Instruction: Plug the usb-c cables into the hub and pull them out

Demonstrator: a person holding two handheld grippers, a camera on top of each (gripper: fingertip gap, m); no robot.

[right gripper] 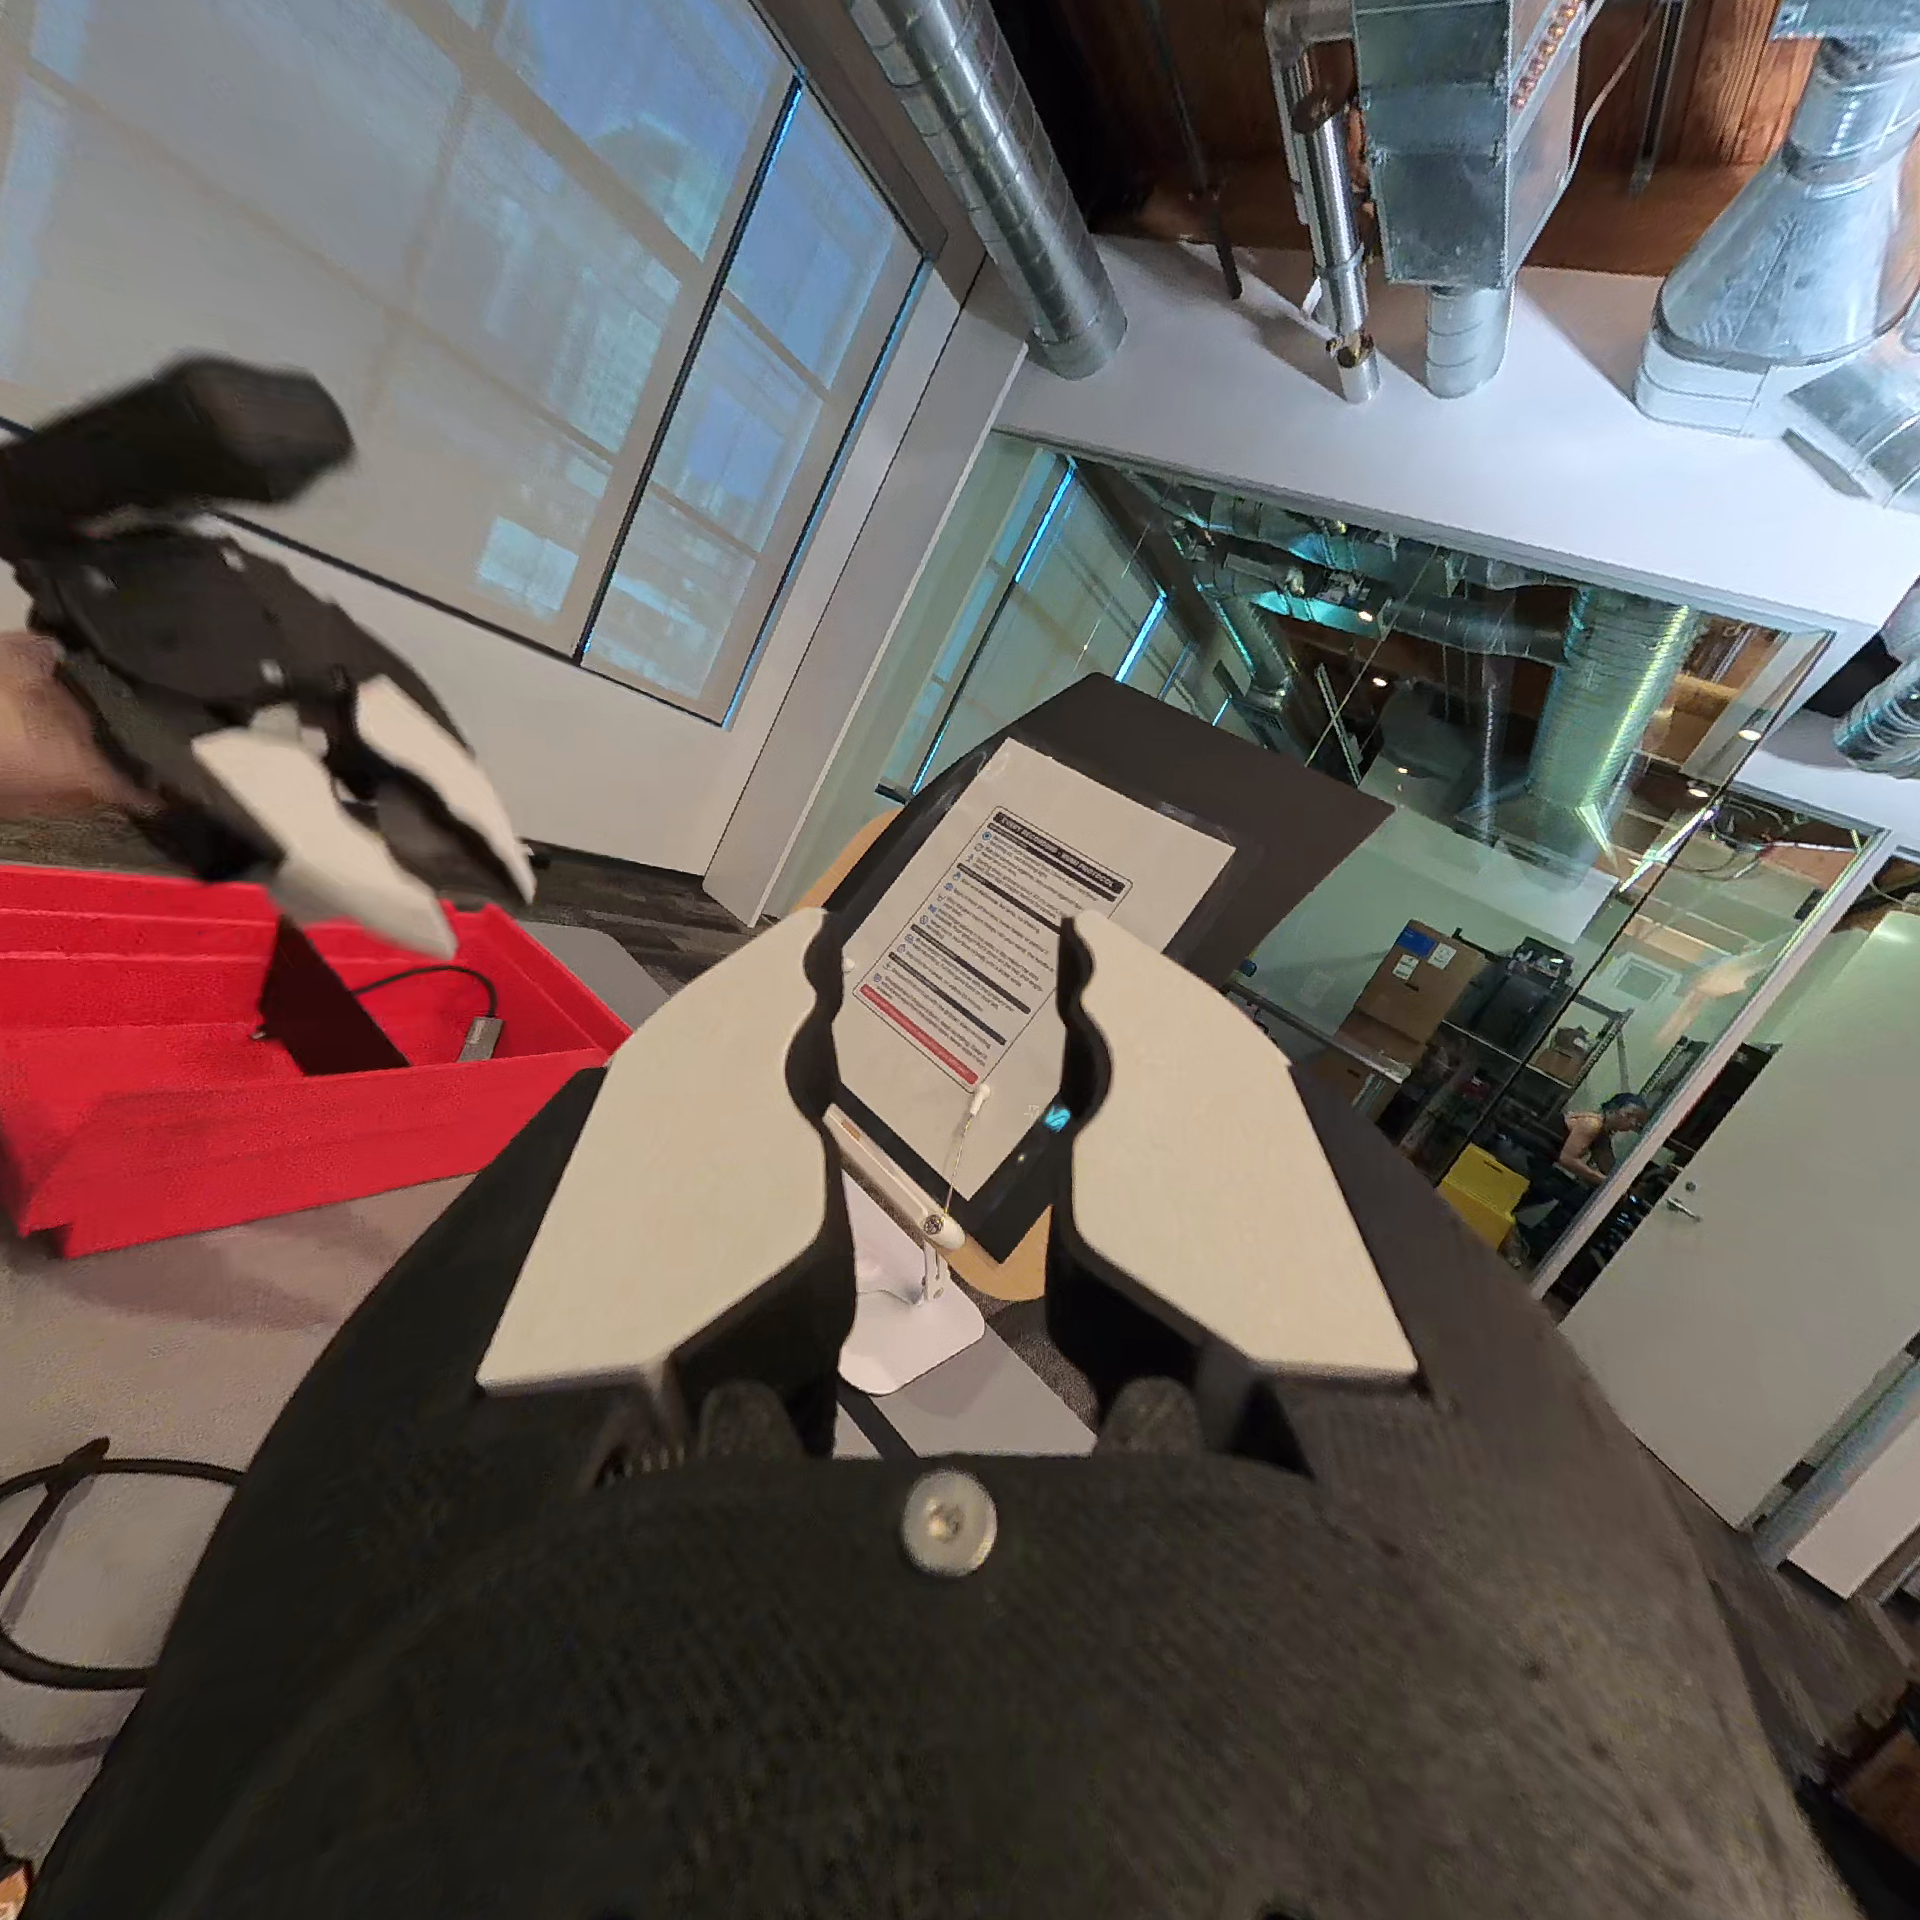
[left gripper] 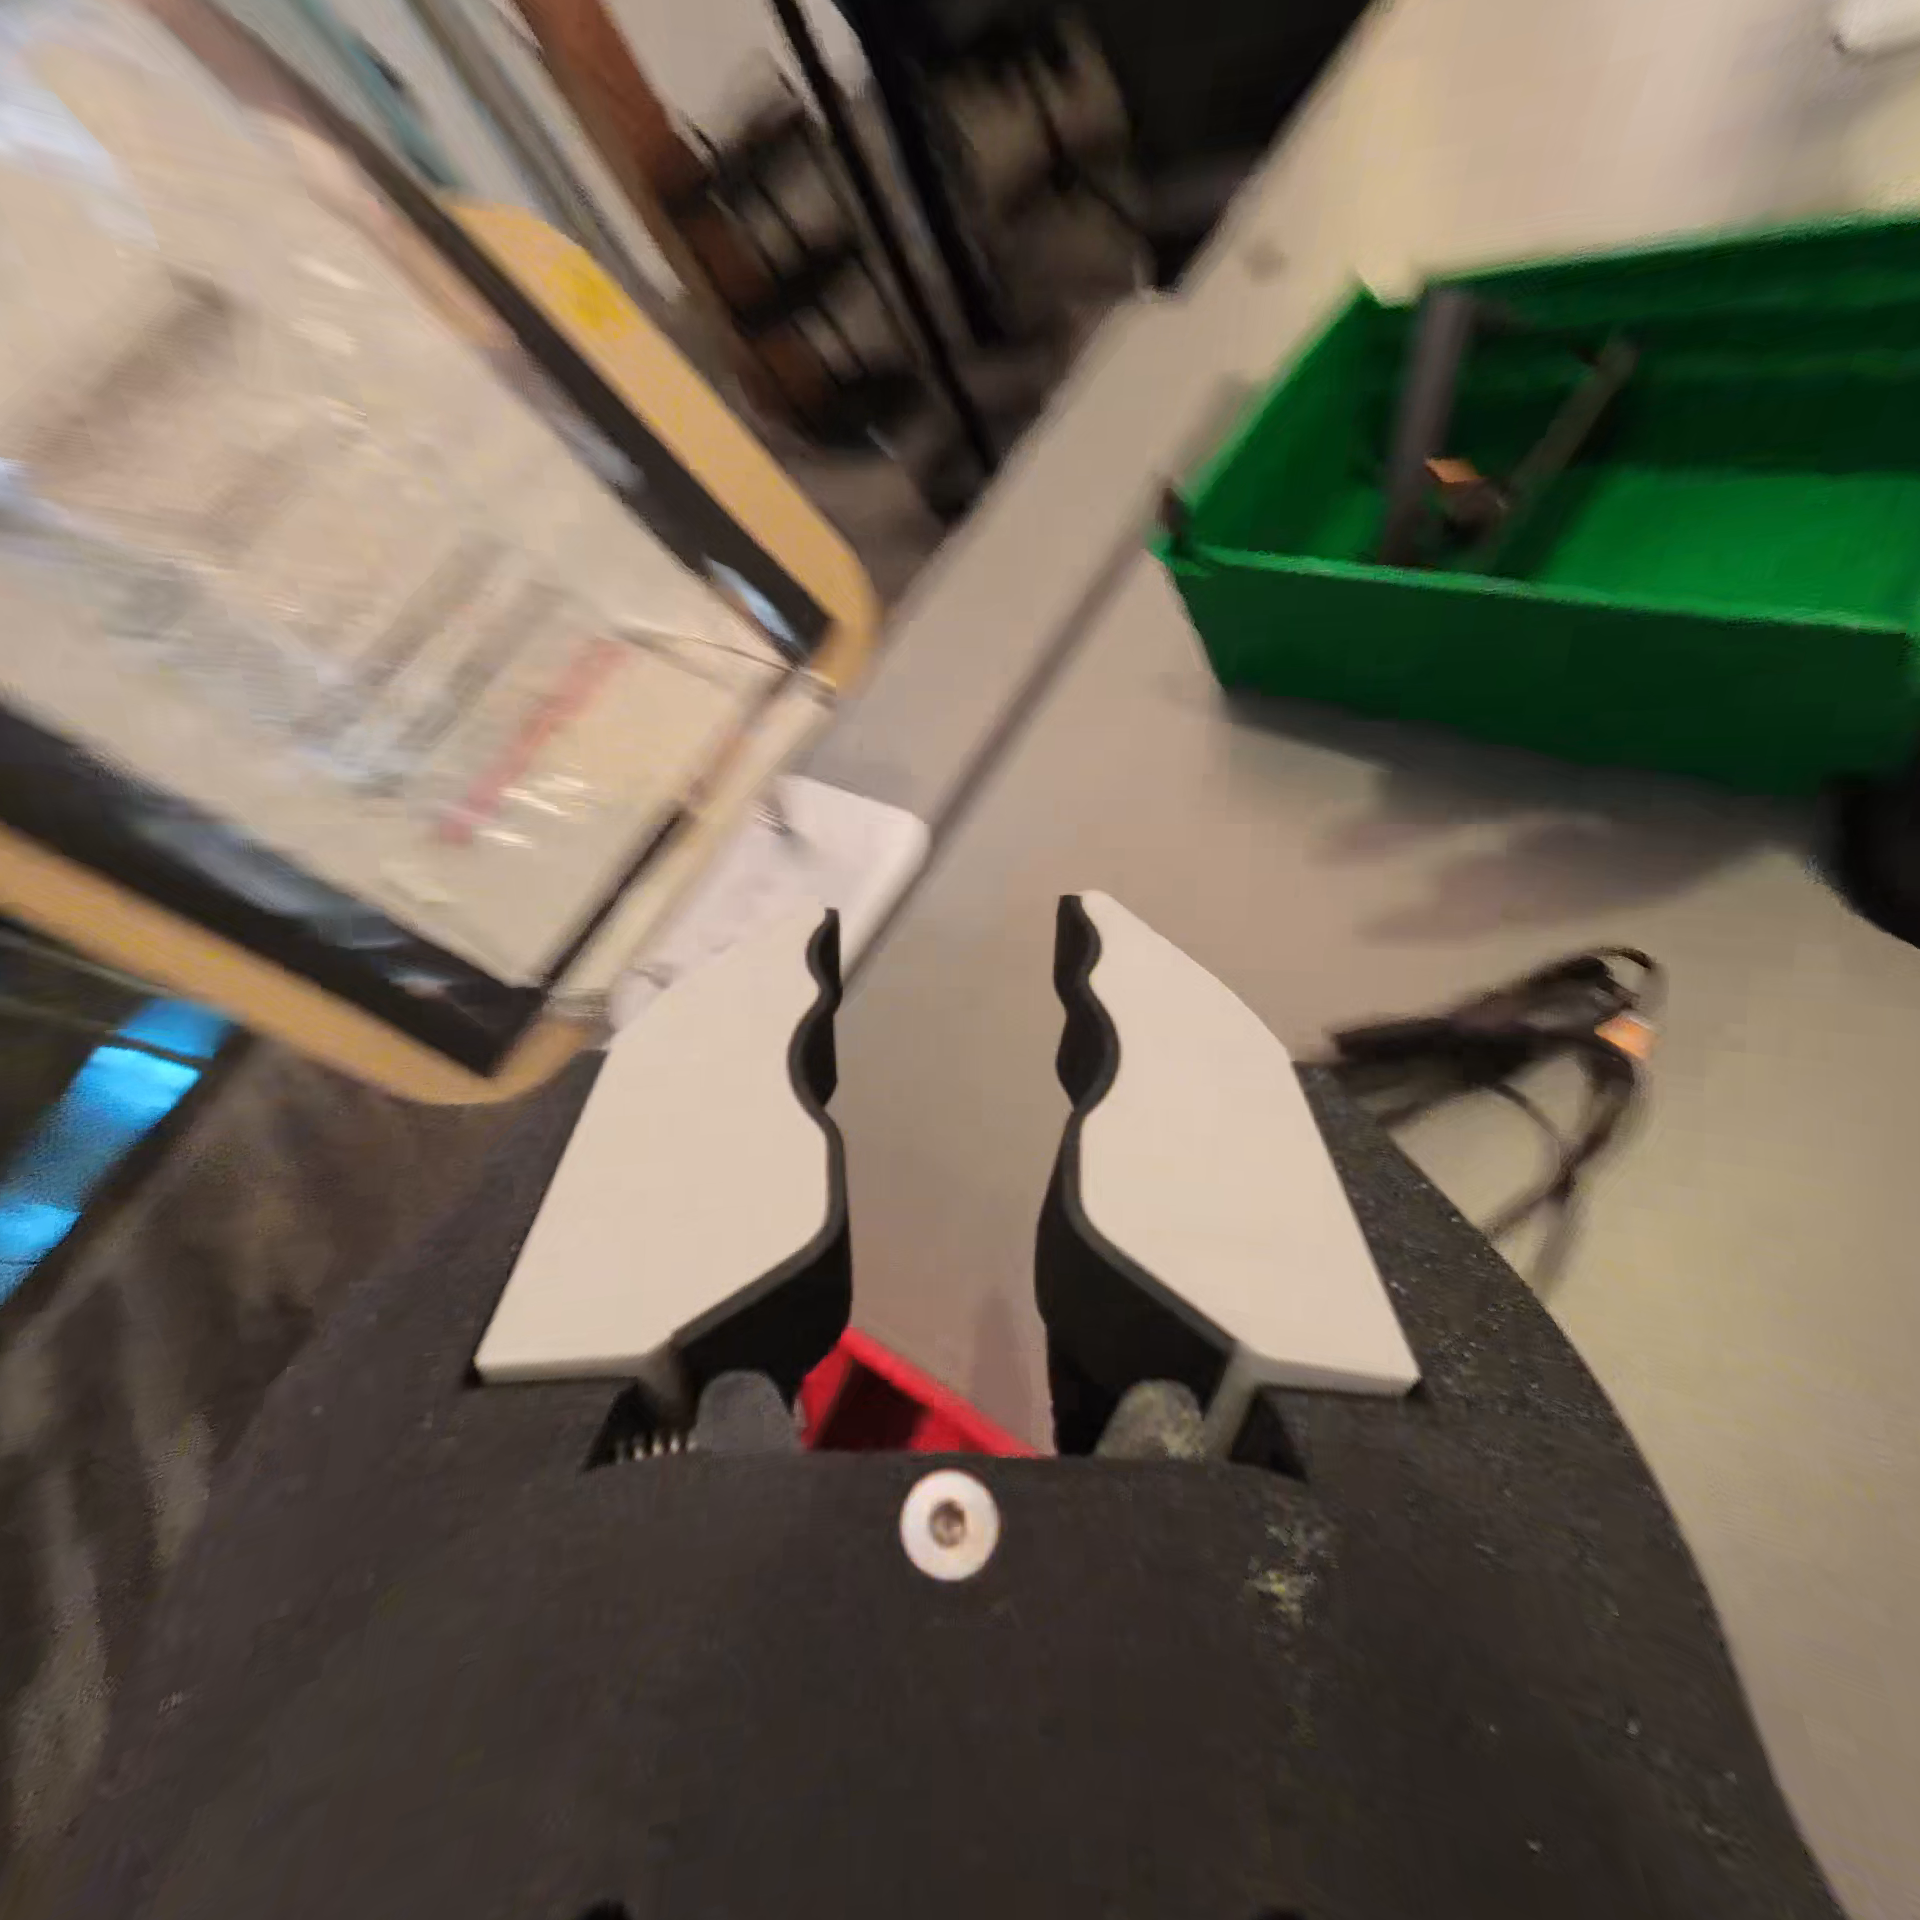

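My left gripper (left gripper: pixel 943 920) is raised above the grey table (left gripper: pixel 1195 935), fingers apart with nothing between them. At 6 o'clock, low in the gap between the fingers, a corner of the red tray (left gripper: pixel 894 1403) shows. At 3 o'clock a bundle of black cables (left gripper: pixel 1507 1039) lies loose on the table; its plugs are too blurred for me to identify. At 1 o'clock stands the green tray (left gripper: pixel 1455 634), holding dark items I cannot make out. At 10 o'clock is a blurred framed sign (left gripper: pixel 416 623).

My right gripper (right gripper: pixel 943 925) is tilted upward, fingers likewise apart and empty. At 8 o'clock a black cable (right gripper: pixel 62 1558) crosses the table edge. At 9 o'clock the red tray (right gripper: pixel 156 1174) holds a small grey hub (right gripper: pixel 483 1037) with its black lead, beside a dark upright divider (right gripper: pixel 312 997). The left gripper (right gripper: pixel 488 914) hovers above that tray. At 12 o'clock stands the sign (right gripper: pixel 997 935); beyond it are windows (right gripper: pixel 520 312) and ceiling ducts (right gripper: pixel 997 177).
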